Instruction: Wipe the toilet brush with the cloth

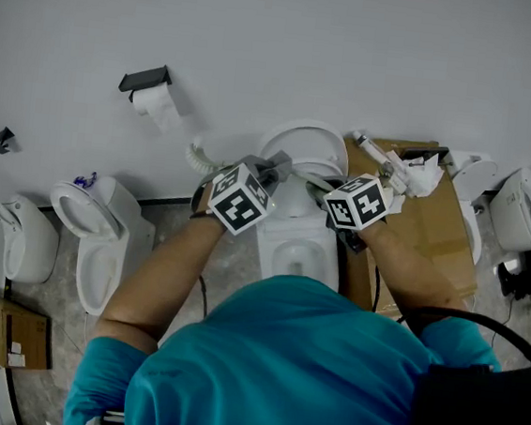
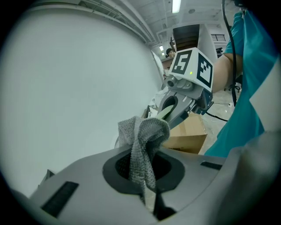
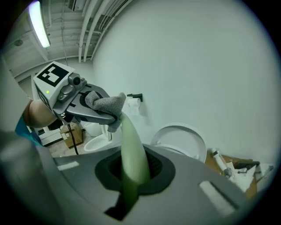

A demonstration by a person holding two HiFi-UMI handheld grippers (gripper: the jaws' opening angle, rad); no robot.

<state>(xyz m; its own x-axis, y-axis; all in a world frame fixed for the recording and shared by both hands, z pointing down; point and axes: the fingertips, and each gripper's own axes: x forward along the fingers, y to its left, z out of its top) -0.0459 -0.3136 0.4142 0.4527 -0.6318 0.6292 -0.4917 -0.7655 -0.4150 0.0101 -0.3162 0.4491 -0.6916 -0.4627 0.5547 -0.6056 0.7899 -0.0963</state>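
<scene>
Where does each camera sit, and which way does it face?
Head view: on the person's head, steeply down at left gripper, right gripper, forearms, teal shirt, toilet.
Left gripper view: along jaws shut on grey cloth, toward right gripper, shirt.
Right gripper view: along jaws shut on green brush handle, toward left gripper.
Shared: cloth against handle.

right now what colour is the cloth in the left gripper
Grey, with a knitted texture. The cloth shows best in the left gripper view.
</scene>
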